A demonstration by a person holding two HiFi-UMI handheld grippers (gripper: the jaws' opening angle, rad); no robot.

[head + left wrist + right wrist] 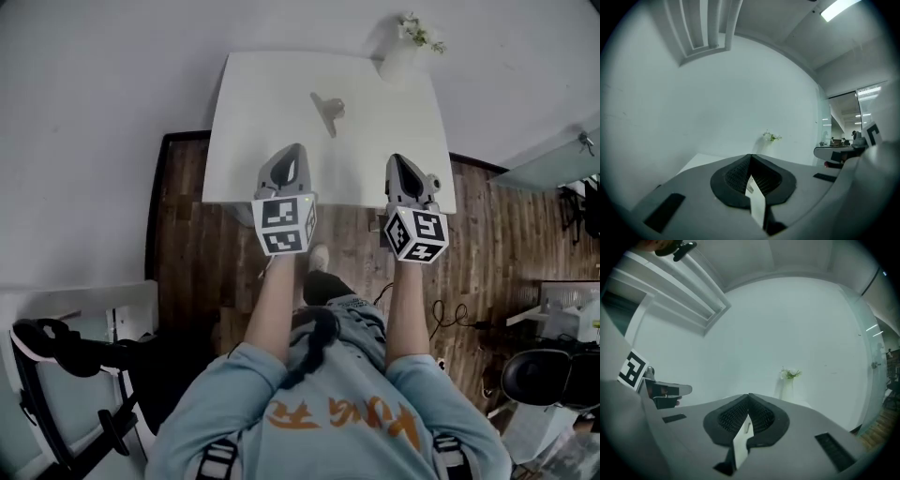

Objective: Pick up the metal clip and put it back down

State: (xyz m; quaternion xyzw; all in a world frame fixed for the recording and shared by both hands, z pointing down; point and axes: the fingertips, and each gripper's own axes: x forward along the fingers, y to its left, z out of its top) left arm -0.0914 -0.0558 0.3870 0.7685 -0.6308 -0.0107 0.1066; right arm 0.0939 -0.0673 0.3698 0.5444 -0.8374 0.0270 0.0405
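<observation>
Both claws are closed and empty, the left claw (292, 155) and right claw (401, 161) side by side over the white bench's (253, 103) near edge. The metal clip (330, 111) lies on the bench apart from them, at one o'clock from the left and eleven from the right; a flower vase (401, 58) stands at twelve, farther off.

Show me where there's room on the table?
Bare: the table left of the clip, and the right side between clip and vase. Crowded: the near edge, under the left gripper and right gripper.
</observation>
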